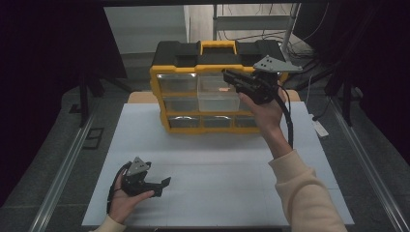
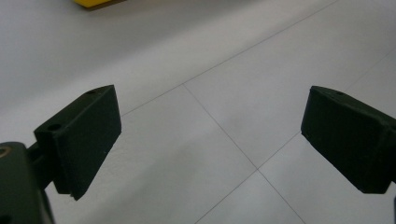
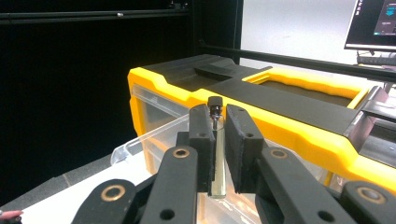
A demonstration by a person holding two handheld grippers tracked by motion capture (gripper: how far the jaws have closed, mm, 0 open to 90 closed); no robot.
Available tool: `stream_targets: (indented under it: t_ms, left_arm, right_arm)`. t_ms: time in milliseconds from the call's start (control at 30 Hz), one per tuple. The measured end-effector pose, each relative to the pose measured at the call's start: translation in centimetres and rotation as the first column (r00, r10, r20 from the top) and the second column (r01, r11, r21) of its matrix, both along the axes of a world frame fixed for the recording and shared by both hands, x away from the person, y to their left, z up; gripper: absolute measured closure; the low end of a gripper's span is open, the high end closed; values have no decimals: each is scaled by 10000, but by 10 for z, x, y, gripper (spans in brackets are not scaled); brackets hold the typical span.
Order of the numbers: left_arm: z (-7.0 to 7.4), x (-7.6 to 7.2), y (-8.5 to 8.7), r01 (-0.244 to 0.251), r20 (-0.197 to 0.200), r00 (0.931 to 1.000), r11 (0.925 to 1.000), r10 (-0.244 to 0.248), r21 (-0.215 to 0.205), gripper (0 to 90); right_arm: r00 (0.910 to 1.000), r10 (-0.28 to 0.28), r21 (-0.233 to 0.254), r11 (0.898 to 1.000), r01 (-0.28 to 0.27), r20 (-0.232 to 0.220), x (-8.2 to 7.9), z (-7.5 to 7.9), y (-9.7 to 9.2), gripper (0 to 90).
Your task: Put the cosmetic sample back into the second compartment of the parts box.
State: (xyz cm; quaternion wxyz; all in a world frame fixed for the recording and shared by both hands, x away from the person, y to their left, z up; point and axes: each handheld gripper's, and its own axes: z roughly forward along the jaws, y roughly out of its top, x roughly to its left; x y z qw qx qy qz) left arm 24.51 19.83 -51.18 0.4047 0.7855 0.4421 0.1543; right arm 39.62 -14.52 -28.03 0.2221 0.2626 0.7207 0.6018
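Two claws are in your hands. Nearest you, your left claw (image 1: 162, 186) rests low over the white table (image 1: 217, 183) at its near left, cradled in your left hand (image 1: 126, 198); in the left gripper view its jaws stand wide apart with bare table between them, and a yellow corner of the organizer shows at the top edge. Farther out, your right hand (image 1: 265, 108) holds the right claw (image 1: 227, 73) up in front of the yellow and black drawer organizer (image 1: 217, 53), which stands at the far edge of the table. In the right gripper view that claw's jaws are closed together on a slim clear vial (image 3: 217, 158) with a black cap (image 3: 215, 105); the vial stands upright between the pads, its cap poking just above the jaw tips and its lower end hanging below them. Just under the vial sits a clear plastic drawer (image 1: 218, 99), pulled out from the middle column of the organizer. You cannot tell from these views whether the vial's lower end touches the drawer. Beyond it, the black lid and yellow handle (image 1: 218, 46) top the organizer.
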Motion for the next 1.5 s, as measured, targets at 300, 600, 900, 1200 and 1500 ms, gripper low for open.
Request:
stream_targets:
  t_ms: [300, 600, 900, 1200, 1500]
  left_arm:
    - [0, 0, 0, 11, 1, 10000, 10000, -11, 6, 55]
    - [0, 0, 1, 9, 0, 10000, 10000, -9, 14, 56]
    - [0, 0, 1, 14, 0, 10000, 10000, -14, 11, 56]
    - [1, 0, 1, 14, 27, 10000, 10000, -13, -59, 55]
    - [2, -2, 1, 26, 83, 10000, 10000, -25, -44, 53]
  right_arm:
    - [9999, -93, -155, 9998, 91, -134, 11, -1, 7, 813]
    - [9996, -185, -198, 9996, 180, -231, 16, -2, 9, 810]
    - [9987, -491, -316, 9983, 486, -147, 15, -3, 9, 436]
    - [9995, -208, -309, 9993, 200, -247, 5, 0, 0, 311]
    - [9997, 11, -229, 9997, -17, -248, -9, -1, -19, 271]
